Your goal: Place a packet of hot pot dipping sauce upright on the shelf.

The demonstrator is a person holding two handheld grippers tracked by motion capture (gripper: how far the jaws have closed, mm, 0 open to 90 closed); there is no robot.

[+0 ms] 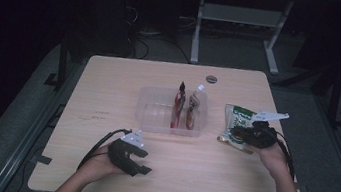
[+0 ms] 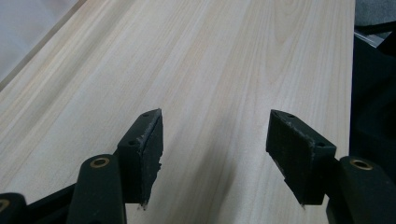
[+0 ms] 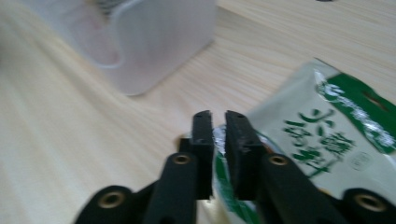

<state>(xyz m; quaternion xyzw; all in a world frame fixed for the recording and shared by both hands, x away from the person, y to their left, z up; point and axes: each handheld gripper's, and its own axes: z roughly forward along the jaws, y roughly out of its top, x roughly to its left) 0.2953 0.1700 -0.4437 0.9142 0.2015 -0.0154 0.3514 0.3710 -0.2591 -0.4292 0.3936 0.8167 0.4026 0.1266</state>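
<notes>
A green and white snack bag [image 1: 237, 123] lies on the table to the right of a clear plastic bin [image 1: 148, 115]. My right gripper [image 1: 243, 134] is shut on the bag's near edge; in the right gripper view the bag [image 3: 327, 130] sits pinched between the two black fingers [image 3: 203, 140]. Two upright packets stand in the bin, a dark red one [image 1: 178, 102] and a white-topped one [image 1: 194, 103]. My left gripper [image 1: 141, 165] hovers over bare table near the front left, jaws wide apart with nothing between them [image 2: 215, 144].
The wooden table [image 1: 109, 87] carries a round dark cable port [image 1: 211, 78] near its far edge. The bin's left half holds nothing. Beyond the table stand white desk legs [image 1: 198, 29] on a dark floor.
</notes>
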